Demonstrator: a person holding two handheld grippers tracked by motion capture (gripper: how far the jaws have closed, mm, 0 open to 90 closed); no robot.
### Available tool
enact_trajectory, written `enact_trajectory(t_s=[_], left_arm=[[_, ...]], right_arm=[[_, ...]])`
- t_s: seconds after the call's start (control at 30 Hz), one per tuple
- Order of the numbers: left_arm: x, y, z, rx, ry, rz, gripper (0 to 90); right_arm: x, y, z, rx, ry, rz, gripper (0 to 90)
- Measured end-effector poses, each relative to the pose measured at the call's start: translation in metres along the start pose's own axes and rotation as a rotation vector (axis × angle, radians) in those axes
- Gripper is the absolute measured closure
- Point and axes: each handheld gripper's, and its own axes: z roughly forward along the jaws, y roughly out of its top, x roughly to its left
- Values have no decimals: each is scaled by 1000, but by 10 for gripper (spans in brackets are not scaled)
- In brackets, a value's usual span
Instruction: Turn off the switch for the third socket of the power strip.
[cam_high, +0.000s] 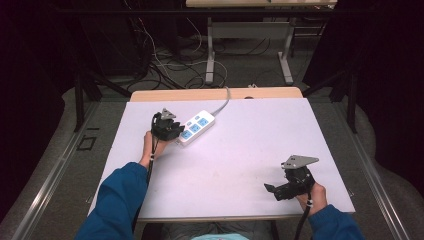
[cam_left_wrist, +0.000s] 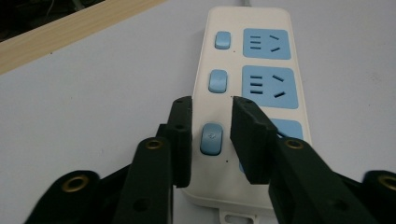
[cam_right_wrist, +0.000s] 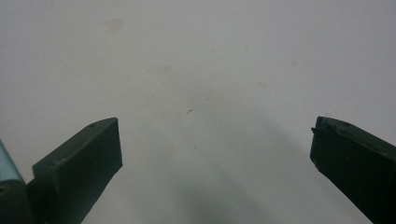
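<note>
A white power strip (cam_high: 196, 128) with blue sockets and blue switches lies at the back left of the white table (cam_high: 250, 155), its grey cable (cam_high: 223, 104) running off the far edge. My left gripper (cam_high: 175, 133) is at the strip's near end. In the left gripper view the power strip (cam_left_wrist: 252, 70) runs away from me, and my left gripper (cam_left_wrist: 212, 103) stands open by a narrow gap just above the nearest switch (cam_left_wrist: 211, 138), holding nothing. My right gripper (cam_high: 271, 190) rests low at the front right. In its own view the right gripper (cam_right_wrist: 215, 140) is wide open over bare table.
The table's wooden back edge (cam_high: 215, 94) lies behind the strip. Beyond it the floor carries tangled cables (cam_high: 165, 65) and the legs of another table (cam_high: 211, 55). A person's blue sleeves (cam_high: 117, 200) come in from the bottom.
</note>
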Motion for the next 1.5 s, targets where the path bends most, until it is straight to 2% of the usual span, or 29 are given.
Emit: enact_trajectory(t_s=[0.07,0.13,0.23,0.27,0.33,0.43,0.57,0.8,0.97,1.13,1.3,1.5], left_arm=[[-1,2,-2,1,4,-2,554],[-2,3,-4,-13,9,-5,506],[-2,6,-10,3,16,-7,401],[-3,6,-10,-9,22,-11,375],[-3,7,-14,3,27,-8,324],[-3,8,-18,-9,38,-16,245],[-3,8,-24,-20,43,-26,162],[-3,9,-36,-3,52,-33,56],[-3,7,-43,-1,50,-45,2],[-8,4,-50,-6,68,-38,2],[-13,-2,-58,-13,67,-39,2],[-17,-10,-70,-12,72,-20,1]], right_arm=[[0,0,0,-2,0,1,17],[0,0,0,-2,0,2,17],[0,0,0,1,4,8,17],[0,0,0,-4,3,4,17],[0,0,0,-4,4,3,17],[0,0,0,-11,-2,1,17],[0,0,0,-6,1,1,17],[0,0,0,-7,2,6,17],[0,0,-1,-6,-1,10,17],[0,0,-1,-5,2,8,17],[0,0,0,-14,1,13,17],[0,0,0,-8,7,13,17]])
